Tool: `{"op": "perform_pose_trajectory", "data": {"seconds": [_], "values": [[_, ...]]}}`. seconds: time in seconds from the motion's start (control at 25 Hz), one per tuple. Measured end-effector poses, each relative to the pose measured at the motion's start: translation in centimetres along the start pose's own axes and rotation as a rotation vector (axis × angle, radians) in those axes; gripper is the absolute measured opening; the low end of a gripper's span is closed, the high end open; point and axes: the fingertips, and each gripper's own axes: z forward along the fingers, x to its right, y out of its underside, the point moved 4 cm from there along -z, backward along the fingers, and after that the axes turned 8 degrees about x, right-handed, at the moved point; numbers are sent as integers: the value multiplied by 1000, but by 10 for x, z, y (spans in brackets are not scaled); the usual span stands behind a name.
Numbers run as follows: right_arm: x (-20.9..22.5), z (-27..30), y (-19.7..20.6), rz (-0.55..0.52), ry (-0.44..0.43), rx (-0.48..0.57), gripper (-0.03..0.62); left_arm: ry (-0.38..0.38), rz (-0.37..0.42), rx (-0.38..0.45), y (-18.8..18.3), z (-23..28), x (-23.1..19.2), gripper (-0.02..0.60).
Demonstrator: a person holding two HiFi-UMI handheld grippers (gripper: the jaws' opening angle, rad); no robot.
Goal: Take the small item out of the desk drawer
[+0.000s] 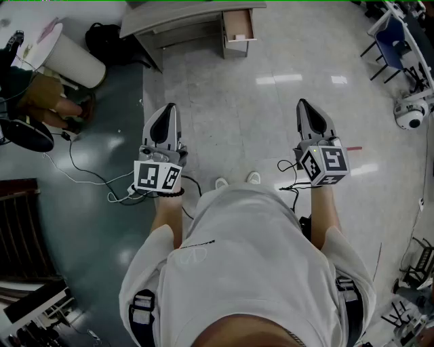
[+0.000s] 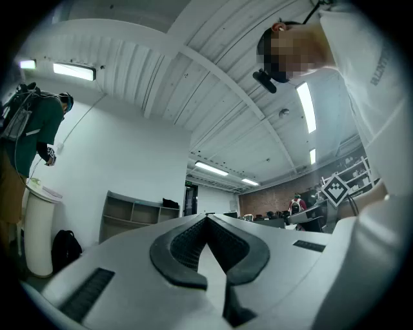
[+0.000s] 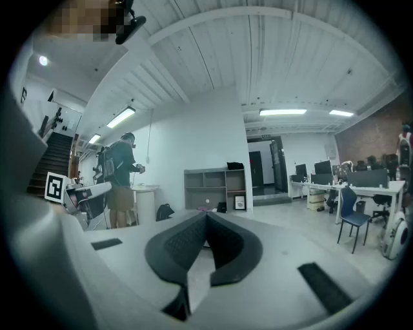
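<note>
Approach stage, before any contact with the drawer. Nearest, the person's torso [image 1: 251, 257] and shoes [image 1: 235, 180], standing on the floor [image 1: 230, 101]; just ahead, left gripper [image 1: 169, 108] and right gripper [image 1: 303, 104] held side by side above the floor, well apart from each other, both pointing toward the desk; fingers [image 2: 184, 243] of the left clenched tip to tip on nothing, as its own view shows; fingers [image 3: 181, 243] of the right likewise clenched and empty. Farthest, the desk [image 1: 183, 17], with its drawer [image 1: 239, 26] pulled out at the surface's right end as the head view shows it; the small item is presumably inside, but at this range it cannot be made out. Judged step: walking up to the drawer, the take not yet begun. The next move calls for closing the gap until the drawer lies within reach; releasing one gripper's fingers; lowering them into the open drawer around the item.
</note>
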Motion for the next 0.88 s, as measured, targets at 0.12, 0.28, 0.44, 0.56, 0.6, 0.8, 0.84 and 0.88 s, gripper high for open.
{"op": "perform_pose_trajectory", "data": {"seconds": [0.12, 0.28, 0.44, 0.56, 0.6, 0.8, 0.84, 0.88], "values": [[1, -1, 1, 3, 6, 0, 0, 7, 1, -2, 1, 1, 1, -3], [2, -3, 2, 6, 7, -1, 0, 15, 3, -8, 2, 4, 6, -3], [12, -8, -1, 20, 30, 23, 0, 15, 8, -9, 2, 8, 10, -3], [25, -14, -1, 14, 44, 20, 2, 3, 9, -11, 3, 14, 15, -3], [30, -16, 0, 11, 45, 16, 2, -1, 9, -13, 3, 17, 17, -3], [58, -22, 2, 27, 46, 14, 2, -21, 18, -24, 10, 30, 32, -3], [64, -21, 2, 29, 46, 15, 2, -21, 21, -27, 11, 34, 35, -3], [70, -21, 3, 30, 44, 17, 2, -20, 25, -30, 13, 38, 39, -3]]}}
